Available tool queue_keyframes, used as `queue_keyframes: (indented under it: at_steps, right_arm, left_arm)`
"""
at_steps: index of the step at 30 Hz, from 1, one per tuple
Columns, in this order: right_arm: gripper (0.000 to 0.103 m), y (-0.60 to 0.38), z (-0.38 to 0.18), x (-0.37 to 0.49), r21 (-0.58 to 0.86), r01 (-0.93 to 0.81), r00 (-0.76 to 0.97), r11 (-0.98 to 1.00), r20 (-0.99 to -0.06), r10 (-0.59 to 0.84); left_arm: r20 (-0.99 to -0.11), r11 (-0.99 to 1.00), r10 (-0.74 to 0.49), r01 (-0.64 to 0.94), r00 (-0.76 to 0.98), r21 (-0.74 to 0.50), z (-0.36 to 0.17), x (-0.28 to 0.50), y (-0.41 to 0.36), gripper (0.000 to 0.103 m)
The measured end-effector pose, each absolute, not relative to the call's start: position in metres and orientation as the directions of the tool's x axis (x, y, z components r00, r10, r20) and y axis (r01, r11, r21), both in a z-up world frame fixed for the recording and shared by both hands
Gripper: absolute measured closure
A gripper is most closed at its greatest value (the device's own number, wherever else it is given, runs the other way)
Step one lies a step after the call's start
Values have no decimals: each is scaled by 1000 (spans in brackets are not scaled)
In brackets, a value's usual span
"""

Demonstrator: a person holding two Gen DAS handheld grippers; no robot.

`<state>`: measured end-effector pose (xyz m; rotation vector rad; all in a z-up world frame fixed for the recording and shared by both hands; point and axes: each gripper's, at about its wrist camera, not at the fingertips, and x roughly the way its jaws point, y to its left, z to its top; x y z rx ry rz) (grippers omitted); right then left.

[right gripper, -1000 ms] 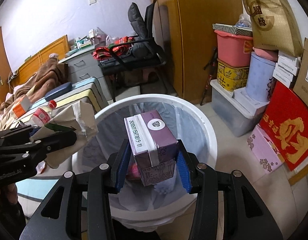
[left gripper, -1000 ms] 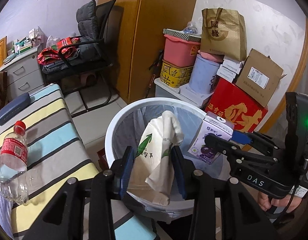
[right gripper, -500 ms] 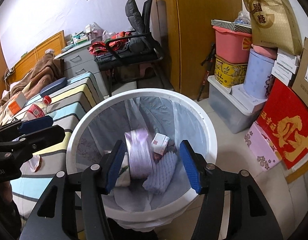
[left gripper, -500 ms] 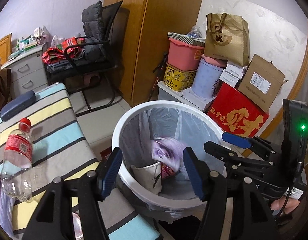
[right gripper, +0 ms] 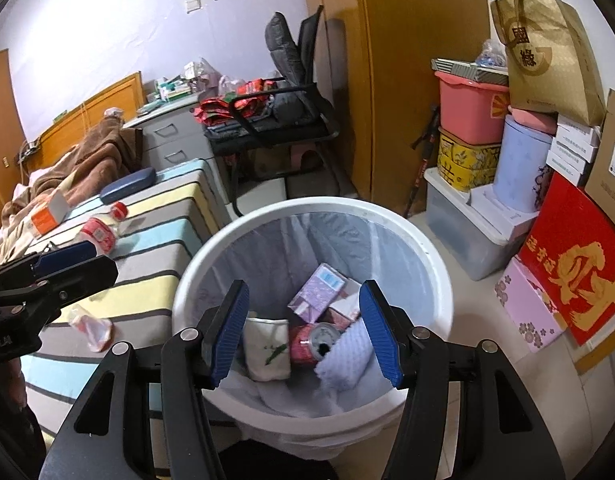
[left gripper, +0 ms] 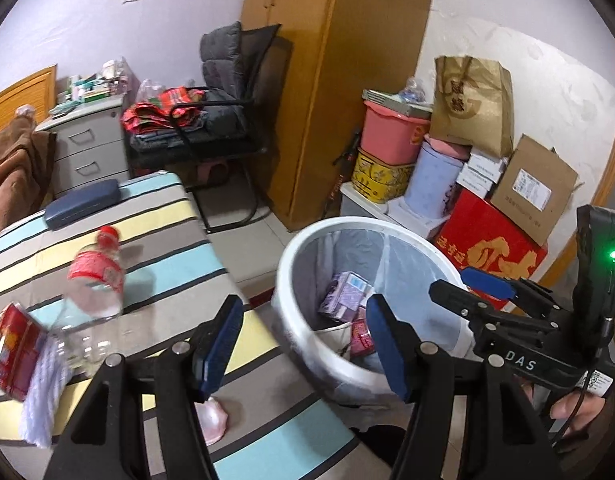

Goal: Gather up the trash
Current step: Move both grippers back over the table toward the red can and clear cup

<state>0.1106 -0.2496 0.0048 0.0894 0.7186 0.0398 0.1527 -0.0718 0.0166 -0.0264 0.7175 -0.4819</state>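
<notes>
Both grippers stood empty over a white bin (right gripper: 435, 280) lined with a clear bag, beside a striped table (left gripper: 179, 268) in a cluttered bedroom. The right gripper (right gripper: 303, 336) hung directly above the bin's mouth, its blue pads (right gripper: 227, 336) well apart with nothing between them. The left gripper (left gripper: 303, 344) hovered at the table's edge next to the bin, jaws likewise spread wide and holding nothing.

Inside the bin lay the trash already collected: a purple carton (right gripper: 317, 292), a white paper bag (right gripper: 267, 348) with a green mark, a red can (right gripper: 313, 346) with its opened top facing up, and a white foam sleeve (right gripper: 345, 354), all touching in a loose heap on the bottom.

More litter lay on the table. A clear bottle (left gripper: 93, 284) with a red cap and label lay on its side, blurred in the left wrist view. Near it sat a red box (left gripper: 11, 348) with a second white foam piece (left gripper: 43, 392) against it, and a crumpled pink wrapper (right gripper: 93, 326) lay close to the table's edge. A dark blue case (left gripper: 81, 204) rested at the far end of the table.
</notes>
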Motion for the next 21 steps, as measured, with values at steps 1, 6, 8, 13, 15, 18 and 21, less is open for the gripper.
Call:
queue_keyframes:
  at_steps: [1, 6, 8, 13, 15, 18, 21]
  right_arm:
    - [44, -246, 6, 109, 95, -11, 754, 995, -653, 71]
    - [44, -229, 11, 107, 106, -53, 765, 993, -635, 108]
    - [44, -221, 11, 108, 108, -69, 765, 992, -633, 122]
    - [44, -203, 10, 109, 112, -111, 759, 987, -632, 157]
    - [44, -196, 9, 110, 123, -129, 754, 984, -632, 178]
    - [44, -183, 8, 109, 130, -156, 747, 979, -634, 203]
    - [44, -168, 5, 109, 137, -194, 732, 971, -639, 237]
  left_arm:
    - [-624, 896, -425, 404, 656, -186, 17, 151, -66, 37]
    - [-612, 924, -373, 342, 697, -173, 19, 144, -32, 37]
    - [-609, 931, -358, 323, 707, -172, 20, 142, -21, 37]
    - [-598, 950, -311, 267, 738, -165, 22, 136, 8, 37]
    - [-597, 955, -295, 247, 746, -164, 22, 134, 18, 37]
    - [-597, 962, -272, 213, 755, -169, 20, 132, 36, 37]
    - [-601, 970, -243, 178, 761, -167, 17, 130, 54, 37]
